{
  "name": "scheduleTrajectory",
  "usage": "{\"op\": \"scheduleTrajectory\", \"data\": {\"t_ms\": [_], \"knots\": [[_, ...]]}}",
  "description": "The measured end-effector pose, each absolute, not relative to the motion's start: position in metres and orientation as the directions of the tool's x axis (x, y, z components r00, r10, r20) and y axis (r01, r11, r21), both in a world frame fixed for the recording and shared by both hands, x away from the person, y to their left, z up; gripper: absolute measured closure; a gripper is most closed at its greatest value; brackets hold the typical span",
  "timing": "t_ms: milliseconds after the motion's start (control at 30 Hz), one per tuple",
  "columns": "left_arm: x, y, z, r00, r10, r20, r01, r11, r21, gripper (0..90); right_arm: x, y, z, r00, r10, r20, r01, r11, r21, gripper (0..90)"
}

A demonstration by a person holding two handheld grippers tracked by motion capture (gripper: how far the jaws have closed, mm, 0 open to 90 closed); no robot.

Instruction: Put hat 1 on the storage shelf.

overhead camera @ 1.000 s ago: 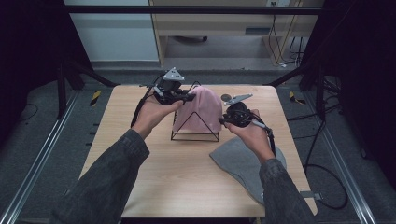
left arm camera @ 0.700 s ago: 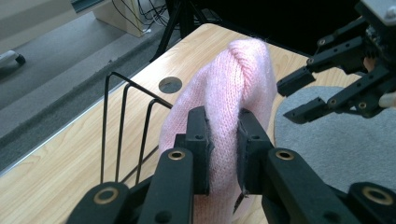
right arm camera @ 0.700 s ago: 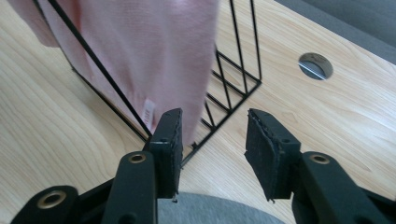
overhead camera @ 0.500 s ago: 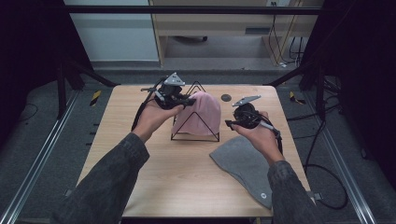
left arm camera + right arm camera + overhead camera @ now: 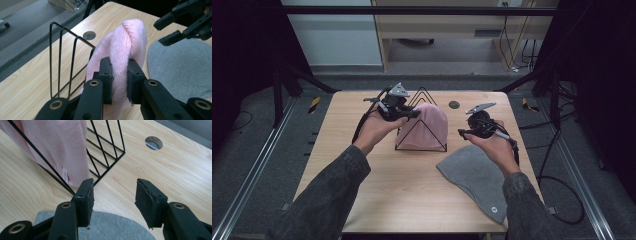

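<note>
Wooden bench [image 5: 362, 200]: pink beanie [image 5: 427, 127] draped on black wire rack [image 5: 421, 145].
Left tool [image 5: 119, 75] clenched on the beanie's fold; right tool [image 5: 113, 195] empty, just been opening, above grey beanie [image 5: 477, 177] beside rack.

So the right gripper [image 5: 462, 132] was right up against the pink beanie [image 5: 428, 125] on the black wire rack [image 5: 422, 145] a second ago, and it's backed off to the right, well apart from it. Its jaws have just been opening too, with nothing between them.
</note>
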State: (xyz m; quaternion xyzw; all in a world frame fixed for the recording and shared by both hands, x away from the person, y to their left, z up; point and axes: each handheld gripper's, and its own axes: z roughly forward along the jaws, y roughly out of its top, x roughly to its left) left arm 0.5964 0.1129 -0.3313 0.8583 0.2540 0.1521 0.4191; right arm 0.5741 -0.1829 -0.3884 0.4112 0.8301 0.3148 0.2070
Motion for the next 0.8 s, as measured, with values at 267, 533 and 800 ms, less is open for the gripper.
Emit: {"op": "scheduleTrajectory", "data": {"t_ms": [267,533,800], "knots": [[0.595,0.115,-0.337,0.825,0.563,0.043,0.319,-0.527,0.788,76.5,0.574,-0.188,-0.390,-0.565,0.821,-0.084,0.562,0.457,0.690,48.6],[0.594,0.118,-0.343,0.826,0.563,0.035,0.328,-0.531,0.782,75.8,0.574,-0.193,-0.393,-0.556,0.827,-0.082,0.574,0.454,0.682,48.5],[0.593,0.119,-0.342,0.826,0.562,0.034,0.331,-0.533,0.779,74.3,0.573,-0.198,-0.393,-0.547,0.833,-0.082,0.584,0.449,0.676,48.2]]}}
